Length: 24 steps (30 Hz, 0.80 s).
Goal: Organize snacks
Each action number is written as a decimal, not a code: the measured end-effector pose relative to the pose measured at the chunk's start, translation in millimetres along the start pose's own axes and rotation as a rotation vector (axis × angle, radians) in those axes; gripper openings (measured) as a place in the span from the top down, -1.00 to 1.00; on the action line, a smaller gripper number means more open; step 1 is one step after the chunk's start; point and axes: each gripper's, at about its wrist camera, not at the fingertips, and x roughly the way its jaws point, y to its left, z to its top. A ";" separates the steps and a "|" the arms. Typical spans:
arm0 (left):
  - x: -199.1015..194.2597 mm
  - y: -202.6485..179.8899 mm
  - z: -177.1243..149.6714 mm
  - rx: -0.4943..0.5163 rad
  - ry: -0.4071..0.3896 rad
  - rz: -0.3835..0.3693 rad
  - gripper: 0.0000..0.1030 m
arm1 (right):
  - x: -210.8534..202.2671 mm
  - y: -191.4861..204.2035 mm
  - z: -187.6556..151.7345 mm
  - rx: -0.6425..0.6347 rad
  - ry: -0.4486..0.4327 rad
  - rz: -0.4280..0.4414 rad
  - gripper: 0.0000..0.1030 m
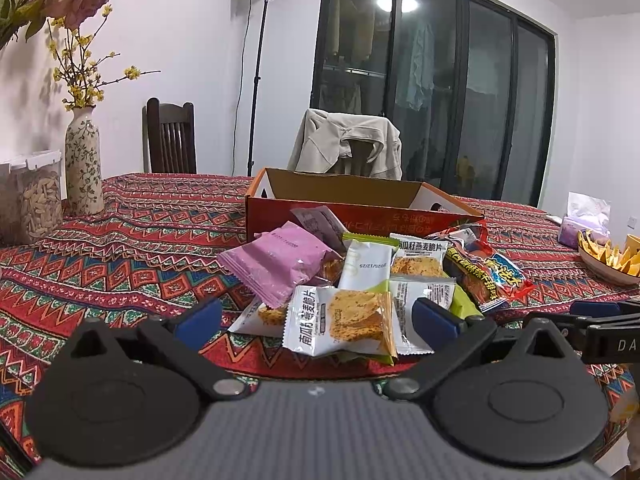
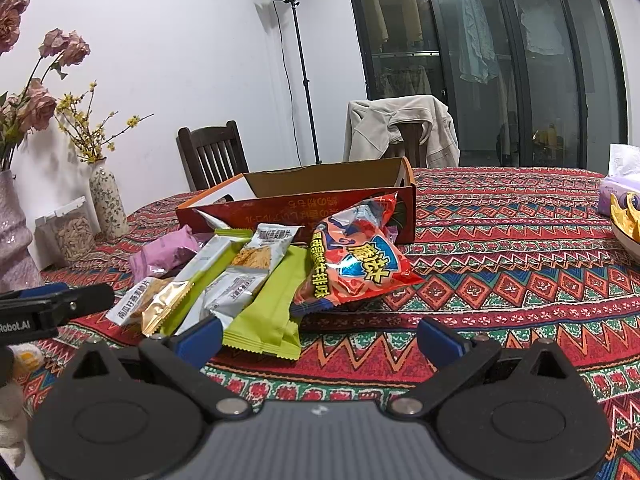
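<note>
Both grippers, left [image 1: 316, 320] and right [image 2: 320, 338], hover with jaws apart. Snack packets [image 1: 340, 322] lie mid-desk before the box [image 1: 360, 208]; light, crinkly, slippery; pinch a sealed edge.

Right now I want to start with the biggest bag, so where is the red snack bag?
The red snack bag lies at the right end of the snack pile, propped against the front wall of the cardboard box, beside the green packet.

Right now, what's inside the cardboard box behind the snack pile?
Only bare inner walls show in the cardboard box; its floor is hidden behind the front wall and the red snack bag, so contents cannot be confirmed.
</note>
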 end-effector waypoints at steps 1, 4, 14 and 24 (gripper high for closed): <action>0.0 -0.1 0.0 0.000 0.000 0.000 -1.00 | 0.1 -0.1 -0.1 0.000 0.000 0.000 -1.00; 0.8 1.4 -0.4 -0.003 0.004 0.000 -1.00 | 0.0 -0.1 -0.1 0.000 0.000 0.000 -1.00; 5.4 4.0 4.8 -0.010 0.014 0.008 -1.00 | 3.4 -0.4 2.7 -0.007 0.008 0.005 -1.00; 25.2 13.8 22.4 -0.025 0.037 0.071 -1.00 | 41.2 -8.2 48.9 -0.092 0.033 -0.080 -1.00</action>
